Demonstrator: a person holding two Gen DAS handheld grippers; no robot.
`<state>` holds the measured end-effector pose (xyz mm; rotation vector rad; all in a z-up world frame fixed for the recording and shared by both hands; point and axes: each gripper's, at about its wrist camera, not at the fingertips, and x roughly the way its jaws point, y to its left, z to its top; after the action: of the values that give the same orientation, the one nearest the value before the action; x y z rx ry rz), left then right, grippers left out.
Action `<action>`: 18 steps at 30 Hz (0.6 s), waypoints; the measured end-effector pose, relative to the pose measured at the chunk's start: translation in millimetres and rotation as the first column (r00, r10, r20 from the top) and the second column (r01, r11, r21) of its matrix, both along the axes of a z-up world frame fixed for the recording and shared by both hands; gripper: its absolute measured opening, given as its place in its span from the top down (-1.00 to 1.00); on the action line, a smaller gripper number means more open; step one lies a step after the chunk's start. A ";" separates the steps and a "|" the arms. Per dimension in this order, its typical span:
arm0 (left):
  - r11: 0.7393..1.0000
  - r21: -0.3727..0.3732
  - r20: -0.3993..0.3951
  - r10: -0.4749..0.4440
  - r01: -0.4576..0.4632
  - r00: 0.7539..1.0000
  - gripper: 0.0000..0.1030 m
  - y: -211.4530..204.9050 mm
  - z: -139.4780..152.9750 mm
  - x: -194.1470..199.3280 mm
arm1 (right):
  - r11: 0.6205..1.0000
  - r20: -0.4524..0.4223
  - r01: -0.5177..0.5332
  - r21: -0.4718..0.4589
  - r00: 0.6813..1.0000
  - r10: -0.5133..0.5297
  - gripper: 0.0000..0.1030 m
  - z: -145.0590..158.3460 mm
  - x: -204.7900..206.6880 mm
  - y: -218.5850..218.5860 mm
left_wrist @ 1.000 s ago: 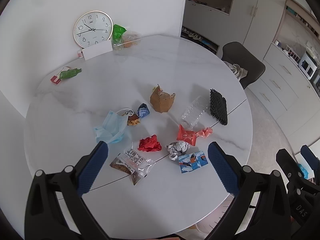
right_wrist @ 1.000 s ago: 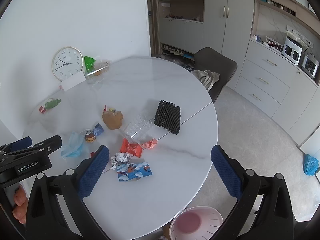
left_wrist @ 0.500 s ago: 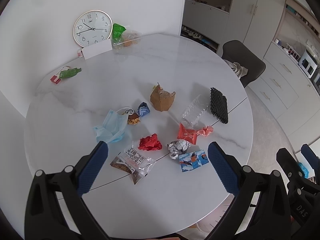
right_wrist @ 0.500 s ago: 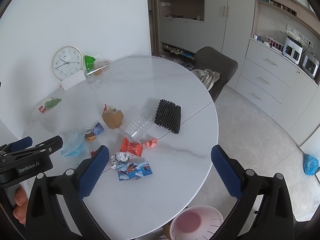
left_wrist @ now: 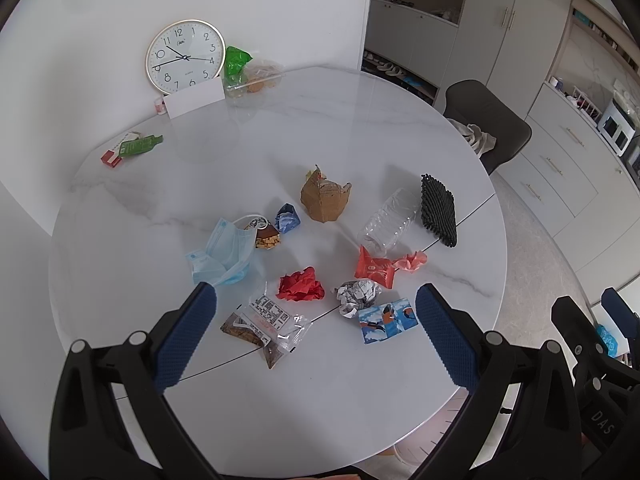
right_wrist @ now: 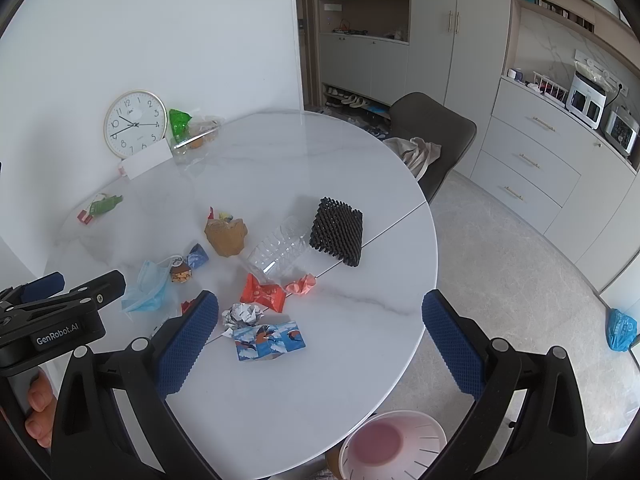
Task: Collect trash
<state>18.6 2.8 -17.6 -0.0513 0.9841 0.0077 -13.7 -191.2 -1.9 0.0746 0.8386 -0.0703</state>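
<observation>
Hovering above a round white marble surface (left_wrist: 360, 128), the left gripper (left_wrist: 316, 332) hung with its blue-padded jaws spread wide and nothing between them. Trash lay scattered across the middle of the surface: at the left a crumpled blue face mask (left_wrist: 224, 252), with a small snack wrapper (left_wrist: 267, 236) touching it and a blue foil wrapper (left_wrist: 288, 218) just beside that; nearer the gripper a clear snack packet (left_wrist: 268, 324) and a red paper wad (left_wrist: 301, 285). A torn brown cardboard piece (left_wrist: 325, 202) stood farther back. Toward the right sat a crumpled newsprint ball (left_wrist: 357, 294), a blue printed carton (left_wrist: 386, 320), an orange sachet (left_wrist: 374, 268), a crushed clear bottle (left_wrist: 386, 226) and a black foam net (left_wrist: 438, 210). The right gripper (right_wrist: 320, 340) was likewise wide open and empty, held over the surface's near edge, with a pink bin (right_wrist: 394, 444) on the floor below.
</observation>
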 end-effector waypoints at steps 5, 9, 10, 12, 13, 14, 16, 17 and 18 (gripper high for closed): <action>1.000 -0.001 -0.004 0.003 -0.003 1.000 -0.85 1.0 -0.6 0.4 | 1.000 -0.002 -0.001 -0.002 1.000 0.001 -0.96 0.2 0.1 0.2; 1.000 -0.008 -0.007 -0.001 0.001 1.000 -0.85 2.4 -2.0 0.9 | 1.000 -0.003 0.000 -0.004 1.000 0.000 -0.96 -0.7 -0.4 0.5; 1.000 -0.012 -0.007 -0.005 0.005 1.000 -0.85 3.2 -2.9 2.0 | 1.000 -0.002 0.000 -0.003 1.000 0.000 -0.96 -1.5 0.2 0.1; 0.999 -0.037 -0.009 -0.029 0.029 1.000 -0.85 6.3 -5.8 3.9 | 1.000 0.002 0.003 -0.002 1.000 -0.003 -0.96 -3.5 -0.4 -0.5; 0.998 -0.052 -0.007 -0.045 0.044 0.999 -0.85 7.6 -7.0 6.0 | 1.000 0.007 0.004 -0.004 1.000 -0.004 -0.96 -4.5 -0.6 -0.4; 0.993 -0.082 -0.005 -0.080 0.079 0.997 -0.85 11.0 -9.4 7.4 | 1.000 0.013 0.001 -0.006 1.000 0.000 -0.96 -7.1 -1.7 0.2; 0.989 -0.105 -0.020 -0.107 0.105 0.994 -0.85 19.3 -17.4 10.7 | 1.000 0.010 0.004 -0.005 1.000 -0.004 -0.96 -11.4 -0.1 -0.7; 0.990 -0.097 -0.025 -0.105 0.102 0.994 -0.85 25.3 -23.4 12.5 | 1.000 0.011 0.005 0.005 1.000 -0.005 -0.96 -16.1 -0.5 -1.2; 0.991 -0.084 -0.025 -0.105 0.103 0.994 -0.85 31.5 -29.0 13.5 | 1.000 0.012 0.007 0.014 1.000 -0.007 -0.96 -22.1 -1.2 -1.4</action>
<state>32.1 34.2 -46.6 -0.0758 1.0153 -0.1282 -14.9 -192.6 -24.0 0.0909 0.8268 -0.0705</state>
